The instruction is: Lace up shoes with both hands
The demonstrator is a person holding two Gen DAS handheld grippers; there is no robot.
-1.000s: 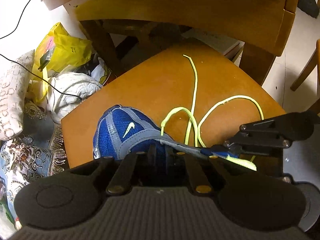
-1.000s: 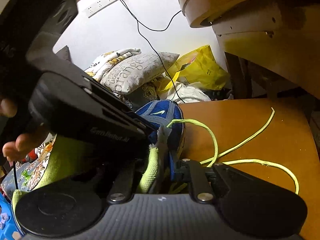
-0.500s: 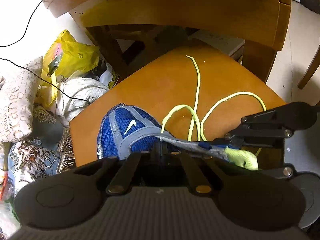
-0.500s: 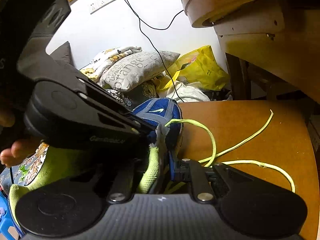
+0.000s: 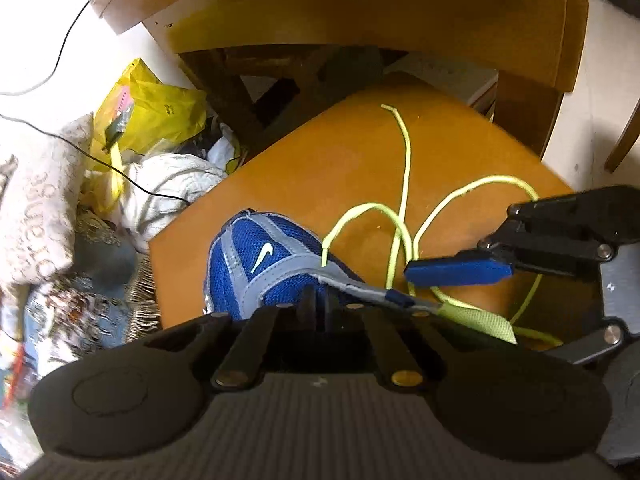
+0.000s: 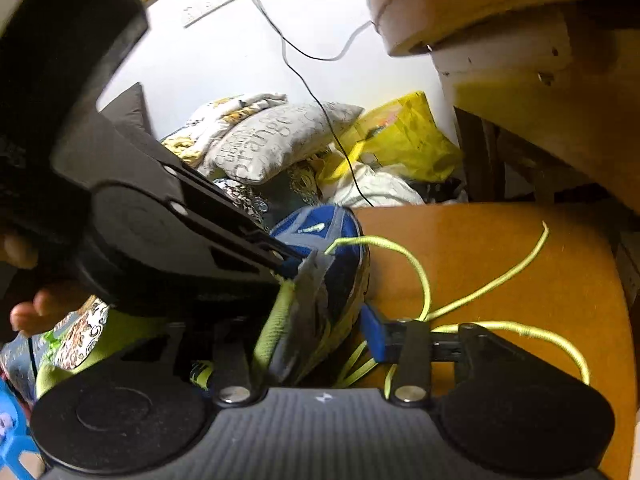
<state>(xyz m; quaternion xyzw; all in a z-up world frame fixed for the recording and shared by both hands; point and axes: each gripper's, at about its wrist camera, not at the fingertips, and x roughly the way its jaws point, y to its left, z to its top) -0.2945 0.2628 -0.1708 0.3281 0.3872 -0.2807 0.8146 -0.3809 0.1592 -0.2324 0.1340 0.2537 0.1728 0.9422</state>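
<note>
Center-bottom of left wrist view: blue shoe (image 5: 264,256) on orange stool (image 5: 320,160), left gripper (image 5: 316,304) clamped on its eyelet flap. Right gripper (image 5: 460,270) just spread apart, nothing pinched. Lace (image 5: 404,184) limp, light, prob slippery; grab near the tip.

White swoosh logo on the blue shoe (image 5: 256,256); partly legible lettering on the pillow (image 6: 280,140)

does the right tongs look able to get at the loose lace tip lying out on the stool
Probably yes. The right tongs have just been opening and the pads press on nothing now; the lace tip lies bare on the wooden stool beyond the blue shoe, with nothing over it, though the shoe sits partly between.
</note>
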